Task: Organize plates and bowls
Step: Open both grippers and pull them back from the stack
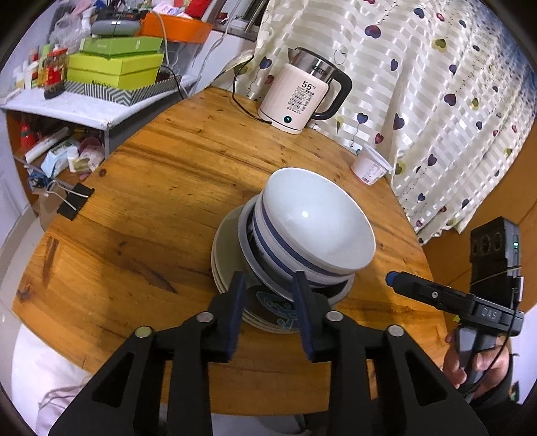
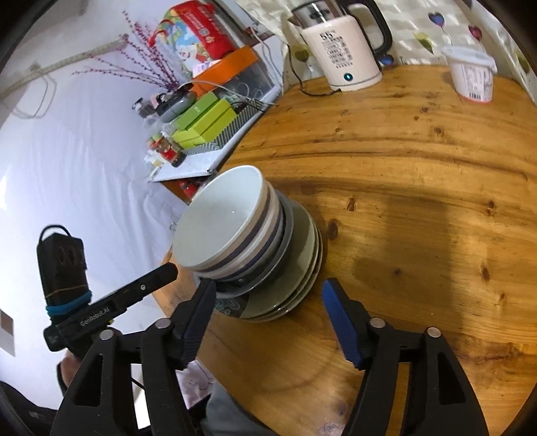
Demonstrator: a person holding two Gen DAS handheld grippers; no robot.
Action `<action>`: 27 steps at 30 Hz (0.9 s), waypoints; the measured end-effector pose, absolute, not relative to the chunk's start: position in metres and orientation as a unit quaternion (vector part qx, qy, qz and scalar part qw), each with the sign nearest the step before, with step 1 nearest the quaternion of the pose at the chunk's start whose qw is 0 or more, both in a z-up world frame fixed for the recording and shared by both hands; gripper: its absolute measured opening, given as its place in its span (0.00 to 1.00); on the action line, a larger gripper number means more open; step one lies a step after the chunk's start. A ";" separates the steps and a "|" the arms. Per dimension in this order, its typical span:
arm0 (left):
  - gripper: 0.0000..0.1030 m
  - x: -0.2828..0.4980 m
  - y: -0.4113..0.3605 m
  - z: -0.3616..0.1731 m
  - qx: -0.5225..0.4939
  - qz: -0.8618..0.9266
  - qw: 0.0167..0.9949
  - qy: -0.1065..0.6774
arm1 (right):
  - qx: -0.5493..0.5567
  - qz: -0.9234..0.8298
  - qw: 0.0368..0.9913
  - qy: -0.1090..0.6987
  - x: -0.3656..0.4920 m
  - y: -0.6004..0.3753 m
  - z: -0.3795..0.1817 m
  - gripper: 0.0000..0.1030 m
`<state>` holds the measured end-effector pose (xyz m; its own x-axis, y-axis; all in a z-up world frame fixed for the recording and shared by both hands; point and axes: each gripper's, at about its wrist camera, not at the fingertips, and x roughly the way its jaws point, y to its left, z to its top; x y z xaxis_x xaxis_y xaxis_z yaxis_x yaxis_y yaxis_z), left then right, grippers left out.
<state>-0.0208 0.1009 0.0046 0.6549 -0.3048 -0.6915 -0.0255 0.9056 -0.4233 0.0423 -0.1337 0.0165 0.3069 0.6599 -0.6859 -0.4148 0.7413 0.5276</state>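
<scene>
Surface: a round, knotty, orange-brown wooden table [image 1: 167, 187]. At its far edge you have a cream electric kettle with a black handle [image 1: 298, 97], its display lit, and a white plastic tub [image 1: 371, 164] close by to the right. A black binder clip [image 1: 75, 201] sits on the left rim.

Room: a white curtain with heart print [image 1: 436, 100] hangs behind the table. To the left, a cluttered grey shelf [image 1: 67, 104] carries lime-green boxes [image 1: 114, 70] and an orange tray [image 1: 174, 28].

Task item: a stack of grey-green plates topped by white bowls with blue bands [image 1: 302, 241] stands near the middle of the table, the uppermost bowl empty.

Your left gripper [image 1: 268, 302]: blue pads partly parted, either side of the near rim of the stack's lower plates. Whether the pads touch cannot be told; nothing is lifted.

Your right gripper [image 2: 272, 322]: jaws wide apart, nothing between them but bare wood and the stack's edge; the left pad is just beside the plates.
</scene>
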 end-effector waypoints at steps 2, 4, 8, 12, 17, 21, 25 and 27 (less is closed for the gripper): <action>0.37 -0.024 0.097 0.007 -0.195 -0.074 0.890 0.405 | 0.114 0.337 0.804 0.476 0.036 -0.132 0.021 0.71; 0.40 -0.026 0.093 0.009 -0.187 -0.069 0.893 0.403 | 0.101 0.336 0.810 0.470 0.030 -0.129 0.025 0.75; 0.46 -0.030 0.085 0.010 -0.170 -0.060 0.897 0.403 | 0.070 0.328 0.824 0.458 0.019 -0.124 0.031 0.79; 0.54 -0.031 0.078 0.010 -0.156 -0.054 0.899 0.406 | 0.043 0.319 0.834 0.449 0.011 -0.121 0.034 0.80; 0.54 -0.032 0.070 0.009 -0.139 -0.043 0.901 0.408 | 0.020 0.305 0.841 0.446 0.005 -0.117 0.031 0.80; 0.54 -0.034 0.068 0.008 -0.130 -0.026 0.904 0.406 | 0.008 0.301 0.842 0.447 0.003 -0.115 0.027 0.81; 0.54 -0.036 0.064 0.006 -0.132 -0.018 0.906 0.402 | -0.009 0.301 0.843 0.445 0.000 -0.110 0.023 0.81; 0.54 -0.037 0.062 0.004 -0.130 -0.019 0.905 0.404 | -0.016 0.302 0.844 0.443 -0.001 -0.109 0.022 0.81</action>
<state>-0.0366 0.0616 0.0035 0.6722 -0.1389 -0.7272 -0.0707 0.9657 -0.2499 -0.0010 -0.1088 0.0221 0.4245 0.4949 -0.7582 -0.5240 0.8172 0.2400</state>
